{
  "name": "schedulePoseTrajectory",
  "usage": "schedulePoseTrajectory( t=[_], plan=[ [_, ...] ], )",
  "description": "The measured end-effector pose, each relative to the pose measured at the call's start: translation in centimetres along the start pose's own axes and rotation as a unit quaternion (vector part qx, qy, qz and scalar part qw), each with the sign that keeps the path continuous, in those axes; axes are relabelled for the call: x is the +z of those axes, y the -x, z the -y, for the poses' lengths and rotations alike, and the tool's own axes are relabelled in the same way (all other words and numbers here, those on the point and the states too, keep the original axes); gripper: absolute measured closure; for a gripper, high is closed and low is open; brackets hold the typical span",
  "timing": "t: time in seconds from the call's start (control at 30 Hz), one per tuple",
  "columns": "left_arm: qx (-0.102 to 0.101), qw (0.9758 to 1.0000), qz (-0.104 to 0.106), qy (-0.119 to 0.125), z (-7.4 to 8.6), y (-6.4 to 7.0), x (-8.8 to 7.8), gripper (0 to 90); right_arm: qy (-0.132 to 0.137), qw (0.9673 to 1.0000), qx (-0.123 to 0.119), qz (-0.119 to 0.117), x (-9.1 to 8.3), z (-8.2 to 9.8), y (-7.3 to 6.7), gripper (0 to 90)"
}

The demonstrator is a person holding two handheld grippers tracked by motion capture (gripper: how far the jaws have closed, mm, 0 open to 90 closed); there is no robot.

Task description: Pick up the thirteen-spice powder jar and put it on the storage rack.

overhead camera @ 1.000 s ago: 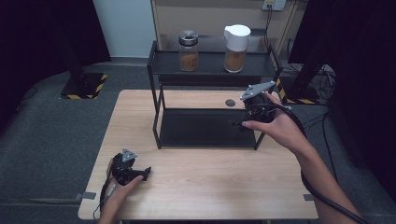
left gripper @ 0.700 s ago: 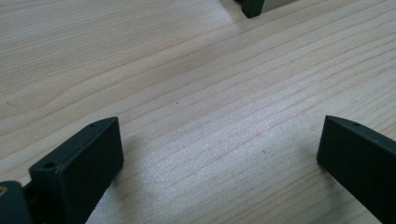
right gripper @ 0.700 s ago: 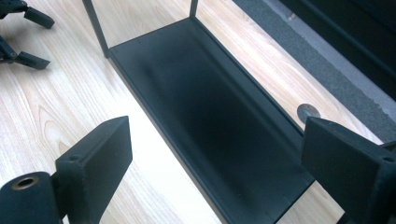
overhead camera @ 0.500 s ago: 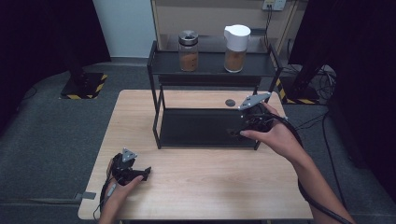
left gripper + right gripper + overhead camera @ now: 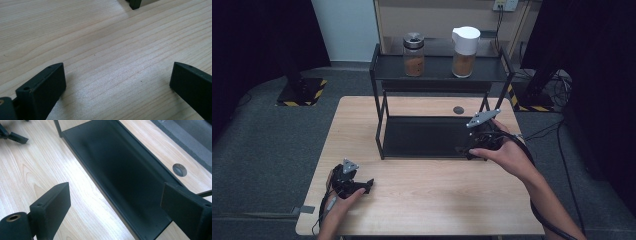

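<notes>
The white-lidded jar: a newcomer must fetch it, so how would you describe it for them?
Find the black two-tier rack at the table's far edge. On its top shelf stand two jars of brown contents; the white-lidded jar is the right one, while its neighbour has a dark lid.

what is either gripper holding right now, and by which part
Nothing. The left gripper rests on the table with jaws wide open on bare wood; the right gripper is open over the rack's lower tray, gripping nothing.

Dim dark surroundings, bright overhead light on table (image 5: pixel 422 195), soft shadows, glare on wood, slight blur
</notes>
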State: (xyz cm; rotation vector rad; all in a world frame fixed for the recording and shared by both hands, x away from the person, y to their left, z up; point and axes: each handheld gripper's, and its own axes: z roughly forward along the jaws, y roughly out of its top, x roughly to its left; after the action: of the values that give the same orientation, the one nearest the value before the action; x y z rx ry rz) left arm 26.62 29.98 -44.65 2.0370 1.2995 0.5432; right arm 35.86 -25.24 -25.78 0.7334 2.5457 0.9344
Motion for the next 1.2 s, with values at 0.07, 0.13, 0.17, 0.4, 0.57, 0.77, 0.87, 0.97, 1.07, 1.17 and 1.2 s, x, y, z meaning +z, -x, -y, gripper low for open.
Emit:
schedulePoseTrajectory(
  t=[0.07,0.13,0.17,0.4,0.57,0.77,0.87,0.97,1.07,1.17,1.2],
  plan=[
    [0.000,1.0000,0.000,0.000,0.0,0.0,0.0,0.0,-0.001,1.0000,0.002,-0.002,0.2,0.3,-0.1,10.0],
    [0.000,1.0000,0.000,0.000,0.0,0.0,0.0,0.0,-0.003,1.0000,0.000,-0.003,0.3,0.4,-0.1,10.1],
    [0.000,1.0000,0.000,0.000,0.0,0.0,0.0,0.0,-0.003,1.0000,0.002,-0.003,0.4,0.5,-0.2,10.1],
    [0.000,1.0000,0.000,0.000,0.0,0.0,0.0,0.0,-0.005,1.0000,0.003,-0.008,1.2,1.2,-0.5,10.1],
    [0.000,1.0000,0.000,0.000,0.0,0.0,0.0,0.0,-0.007,0.9999,0.003,-0.010,1.6,1.6,-0.6,10.1],
    [0.000,1.0000,0.000,0.000,0.0,0.0,0.0,0.0,-0.005,0.9999,0.006,-0.011,2.0,2.2,-0.8,10.1],
    [0.000,1.0000,0.000,0.000,0.0,0.0,0.0,0.0,-0.006,0.9999,0.007,-0.011,2.2,2.5,-0.9,10.0],
    [0.000,1.0000,0.000,0.000,0.0,0.0,0.0,0.0,-0.008,0.9998,0.008,-0.013,2.4,2.8,-0.9,10.0],
    [0.000,1.0000,0.000,0.000,0.0,0.0,0.0,0.0,-0.008,0.9998,0.009,-0.014,2.5,3.2,-1.0,9.9],
    [0.000,1.0000,0.000,0.000,0.0,0.0,0.0,0.0,-0.008,0.9998,0.009,-0.014,2.7,3.7,-1.0,9.8],
    [0.000,1.0000,0.000,0.000,0.0,0.0,0.0,0.0,-0.009,0.9998,0.011,-0.015,2.8,3.8,-1.1,9.8]
  ],
)
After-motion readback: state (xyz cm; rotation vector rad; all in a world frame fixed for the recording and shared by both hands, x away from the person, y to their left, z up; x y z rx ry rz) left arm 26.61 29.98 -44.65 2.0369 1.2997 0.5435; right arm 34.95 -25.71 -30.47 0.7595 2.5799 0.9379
